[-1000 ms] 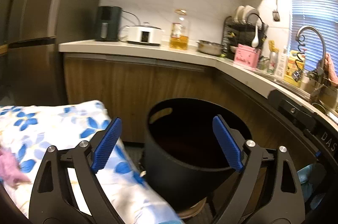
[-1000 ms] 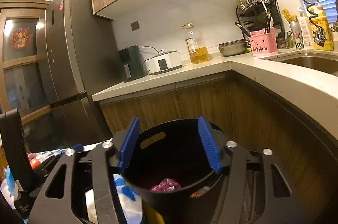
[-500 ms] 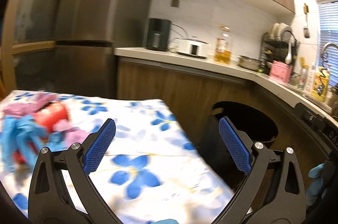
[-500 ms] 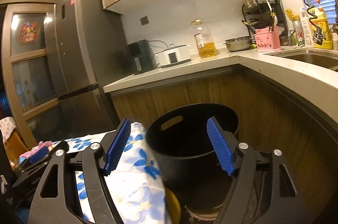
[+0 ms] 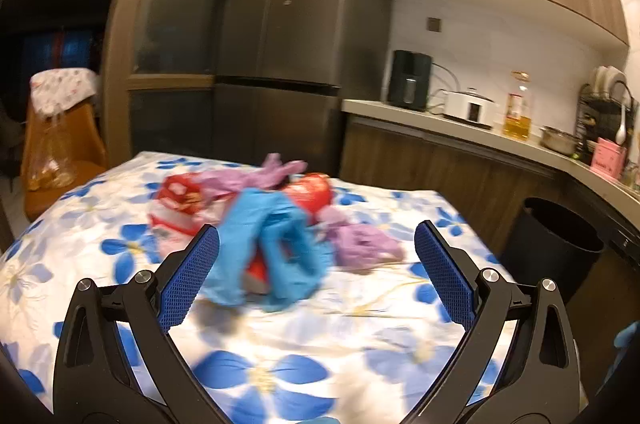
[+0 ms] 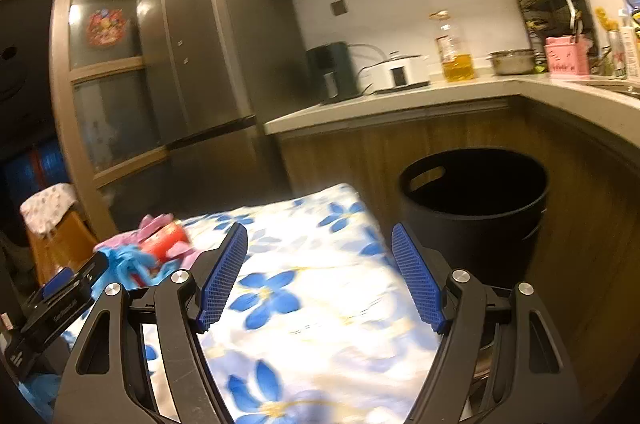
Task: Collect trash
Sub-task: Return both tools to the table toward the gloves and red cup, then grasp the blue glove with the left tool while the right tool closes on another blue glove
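A heap of trash lies on the flowered tablecloth (image 5: 360, 324): blue gloves (image 5: 272, 248), purple gloves (image 5: 364, 244) and red wrappers (image 5: 180, 200). My left gripper (image 5: 316, 276) is open, low over the cloth and just short of the blue gloves, with nothing between its fingers. The black bin (image 6: 476, 208) stands on the floor past the table's right edge. My right gripper (image 6: 320, 272) is open and empty over the cloth (image 6: 320, 304), pointing between the table and the bin. The heap (image 6: 156, 248) shows at its left.
A kitchen counter (image 6: 400, 104) with wooden cabinets runs behind the bin, carrying an oil bottle (image 6: 456, 60), a white cooker and a dish rack. A tall fridge (image 5: 296, 64) stands behind the table. An orange chair (image 5: 60, 160) is at far left.
Both grippers swung left, away from the bin and over the table. The left now faces the trash heap instead of the bin. The right gripper's jaws stand wider than a second ago.
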`<action>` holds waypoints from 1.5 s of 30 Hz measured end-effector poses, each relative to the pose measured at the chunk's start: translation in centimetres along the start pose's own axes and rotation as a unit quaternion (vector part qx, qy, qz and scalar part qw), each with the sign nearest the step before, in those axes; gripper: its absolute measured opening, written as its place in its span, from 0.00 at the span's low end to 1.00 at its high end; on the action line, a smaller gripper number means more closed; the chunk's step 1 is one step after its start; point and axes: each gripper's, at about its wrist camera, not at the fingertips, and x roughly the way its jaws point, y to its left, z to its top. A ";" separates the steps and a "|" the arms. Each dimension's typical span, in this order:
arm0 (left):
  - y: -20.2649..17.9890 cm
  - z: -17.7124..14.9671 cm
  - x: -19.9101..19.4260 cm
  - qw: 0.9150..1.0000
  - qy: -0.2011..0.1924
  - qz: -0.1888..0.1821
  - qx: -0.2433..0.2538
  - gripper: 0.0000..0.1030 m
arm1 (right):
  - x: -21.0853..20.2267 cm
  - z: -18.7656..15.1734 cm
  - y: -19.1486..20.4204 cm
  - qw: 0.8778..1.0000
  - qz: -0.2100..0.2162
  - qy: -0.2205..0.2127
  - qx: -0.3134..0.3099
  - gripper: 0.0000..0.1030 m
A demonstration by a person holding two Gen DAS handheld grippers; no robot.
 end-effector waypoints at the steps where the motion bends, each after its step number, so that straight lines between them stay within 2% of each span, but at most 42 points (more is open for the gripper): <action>1: 0.8 0.0 0.1 1.000 0.000 0.008 -0.002 0.94 | 0.1 -0.2 0.5 1.000 0.005 0.003 -0.002 0.71; 3: 1.5 0.0 0.4 1.000 0.001 0.018 -0.003 0.93 | 0.3 -0.6 1.7 1.000 0.016 0.009 -0.009 0.71; 6: 2.4 0.1 0.9 1.000 0.001 0.026 0.006 0.84 | 0.8 -1.0 2.9 0.999 0.030 0.016 -0.017 0.71; 11: 2.4 0.3 2.8 0.999 0.014 0.031 0.032 0.56 | 1.4 -1.5 4.3 0.998 0.045 0.025 -0.024 0.71; 15: 2.4 0.2 4.4 0.998 0.031 0.024 0.039 0.44 | 2.3 -2.1 5.4 0.997 0.054 0.036 -0.030 0.71; 17: 2.6 0.1 5.1 0.998 0.046 0.021 0.035 0.20 | 2.6 -2.3 5.8 0.997 0.057 0.040 -0.032 0.71; 20: 3.0 -0.1 5.2 0.998 0.052 0.010 0.025 0.04 | 3.2 -2.5 6.4 0.996 0.063 0.047 -0.038 0.71; 31: 5.1 0.6 0.7 0.998 0.033 -0.044 -0.029 0.01 | 6.4 -4.3 10.4 0.990 0.096 0.081 -0.057 0.71; 37: 7.2 1.2 -1.5 0.998 0.014 -0.041 -0.045 0.01 | 8.2 -5.6 13.5 0.985 0.121 0.101 -0.075 0.66; 45: 9.8 1.5 -3.1 0.998 0.002 -0.029 -0.063 0.00 | 11.0 -7.1 16.7 0.979 0.131 0.128 -0.091 0.60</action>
